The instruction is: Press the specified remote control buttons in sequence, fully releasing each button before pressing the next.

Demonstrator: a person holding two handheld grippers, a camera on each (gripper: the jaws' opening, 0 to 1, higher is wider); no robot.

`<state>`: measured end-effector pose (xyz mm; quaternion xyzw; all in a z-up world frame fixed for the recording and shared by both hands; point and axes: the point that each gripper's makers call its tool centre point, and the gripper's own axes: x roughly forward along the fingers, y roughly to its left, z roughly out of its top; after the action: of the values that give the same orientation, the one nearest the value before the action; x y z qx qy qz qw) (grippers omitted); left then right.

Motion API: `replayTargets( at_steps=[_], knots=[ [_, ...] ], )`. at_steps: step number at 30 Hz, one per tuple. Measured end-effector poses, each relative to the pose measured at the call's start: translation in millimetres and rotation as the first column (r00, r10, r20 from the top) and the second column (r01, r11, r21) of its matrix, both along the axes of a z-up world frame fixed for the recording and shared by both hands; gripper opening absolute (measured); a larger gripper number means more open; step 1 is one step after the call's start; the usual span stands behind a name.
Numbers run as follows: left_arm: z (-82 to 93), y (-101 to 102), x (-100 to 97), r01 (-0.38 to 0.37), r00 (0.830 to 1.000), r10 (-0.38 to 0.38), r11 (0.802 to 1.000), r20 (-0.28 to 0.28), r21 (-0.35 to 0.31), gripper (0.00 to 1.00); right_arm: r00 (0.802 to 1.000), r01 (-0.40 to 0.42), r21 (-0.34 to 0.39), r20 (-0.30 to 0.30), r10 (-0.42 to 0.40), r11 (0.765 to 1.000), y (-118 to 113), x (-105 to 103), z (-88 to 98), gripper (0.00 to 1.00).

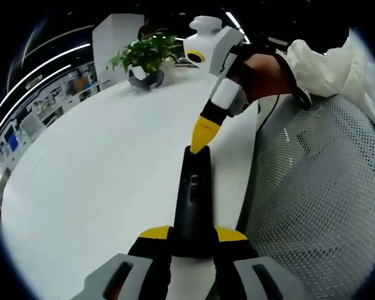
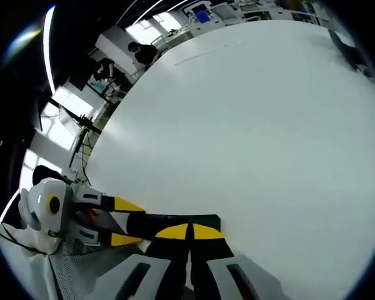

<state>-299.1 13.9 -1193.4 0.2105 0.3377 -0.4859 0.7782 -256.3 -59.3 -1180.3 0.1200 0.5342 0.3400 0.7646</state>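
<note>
Both views sit low and close over the white tabletop [image 1: 100, 169], facing each other across the remote [image 1: 194, 200]

A slim black remote control [image 1: 194, 200] lies lengthwise near the white table's edge, buttons facing up.

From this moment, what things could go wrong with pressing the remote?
1. The left gripper clamps the black remote control only at its near end, while the right gripper bears with closed yellow tips on the far end. A hard push might lever the remote out of the grip.
2. The remote lies close to the edge of the white table, beside a mesh chair. If it slips, it may fall off.
</note>
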Motion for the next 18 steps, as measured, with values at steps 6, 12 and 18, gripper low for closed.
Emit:
replayTargets(
  at_steps=[6,12,18],
  knots=[
    [0.1,-1.1,-0.3,0.003,1.0,-0.003,1.0,0.002,-0.002,0.24,0.999,-0.048,0.002,0.003,0.048,0.999,7.6,-5.1,0.9,0.0],
    [-0.1,-1.1,0.0,-0.001,1.0,0.001,1.0,0.0,-0.003,0.25,0.996,-0.081,-0.033,0.032,0.082,0.996,7.7,-5.8,-1.4,0.0],
    [0.1,-1.3,-0.1,-0.002,1.0,0.002,1.0,0.0,-0.005,0.25,0.995,-0.086,-0.041,0.04,0.087,0.995,7.1,-6.0,-2.2,0.0]
  ],
)
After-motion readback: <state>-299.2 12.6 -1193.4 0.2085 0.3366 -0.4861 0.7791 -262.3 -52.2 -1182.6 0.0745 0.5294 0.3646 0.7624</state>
